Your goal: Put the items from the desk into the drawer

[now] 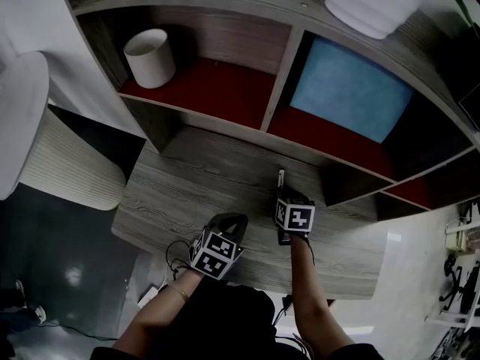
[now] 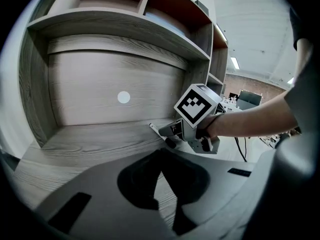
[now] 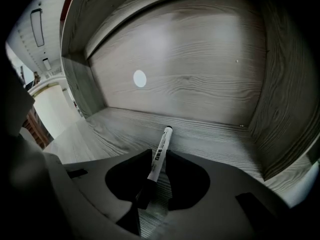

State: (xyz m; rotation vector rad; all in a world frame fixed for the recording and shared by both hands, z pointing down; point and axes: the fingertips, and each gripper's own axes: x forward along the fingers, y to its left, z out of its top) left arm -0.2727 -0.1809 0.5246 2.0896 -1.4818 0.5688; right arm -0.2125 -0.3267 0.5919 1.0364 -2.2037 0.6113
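Wood-grain table [image 1: 195, 190]: your right gripper [image 3: 159, 156], jaws apart, straddles the white marker pen [image 3: 162, 143]; centre its barrel, then squeeze squarely. Your left gripper [image 2: 160, 157] hangs closed, empty.

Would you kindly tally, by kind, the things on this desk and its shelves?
Marker pen: 1
White pots: 2
Blue panel: 1
Total: 4
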